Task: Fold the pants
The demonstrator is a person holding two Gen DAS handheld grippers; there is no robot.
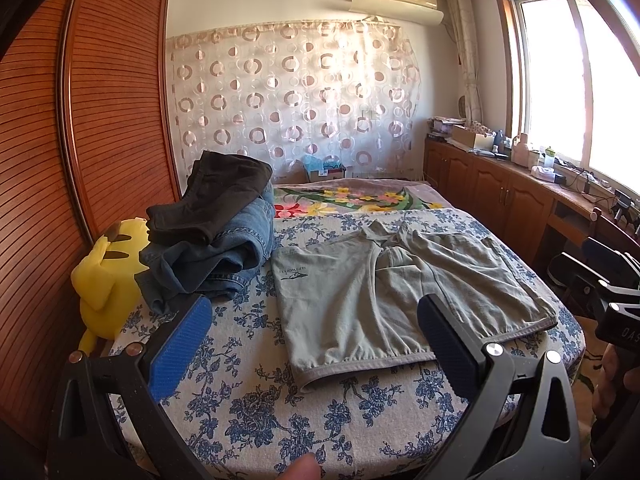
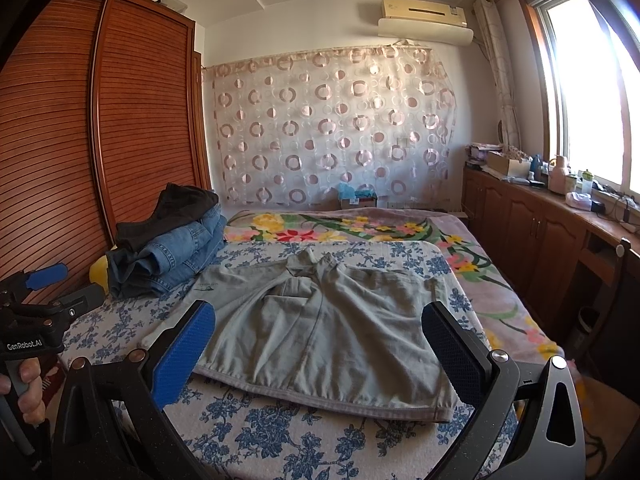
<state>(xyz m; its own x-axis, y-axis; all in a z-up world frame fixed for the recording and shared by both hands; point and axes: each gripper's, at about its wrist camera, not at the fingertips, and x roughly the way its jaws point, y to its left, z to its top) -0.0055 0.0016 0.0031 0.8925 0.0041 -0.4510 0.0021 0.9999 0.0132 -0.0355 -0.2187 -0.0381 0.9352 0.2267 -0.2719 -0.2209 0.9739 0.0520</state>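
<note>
A pair of grey-green pants (image 1: 396, 300) lay spread flat on the bed (image 1: 248, 400), on a sheet printed with blue flowers. Their waistband ran along the near edge, and the legs reached toward the far side, where the fabric bunched into a small knot of folds. A small dark logo showed on the left panel of the pants.

The left claw (image 1: 316, 356) hovered over the near part of the bed with its jaws spread wide, gripping nothing; its blue-padded fingers (image 1: 180, 356) framed the left half of the pants from above. The right claw (image 2: 320, 352) was likewise released and empty, held above the near waistband with the cloth visible between its two fingers. Neither claw touched the pants. In the right wrist view the left claw appeared at the left edge, a hand (image 2: 24, 388) wrapped around its grip.

To the left of the pants, on the same sheet, sat a stack of folded clothes: blue jeans (image 1: 224, 264) below and a dark garment (image 1: 216, 200) on top. The stack lay just beside the left edge of the pants. A yellow plush toy (image 1: 106, 276) rested at the bed's left edge, against the brown slatted wardrobe (image 1: 80, 120).

Farther away, a flowered blanket (image 2: 360, 228) covered the far part of the bed, and a sheer curtain with ring patterns (image 2: 332, 128) hung on the far wall. A long wooden cabinet (image 2: 532, 232) ran under the window on the right.
</note>
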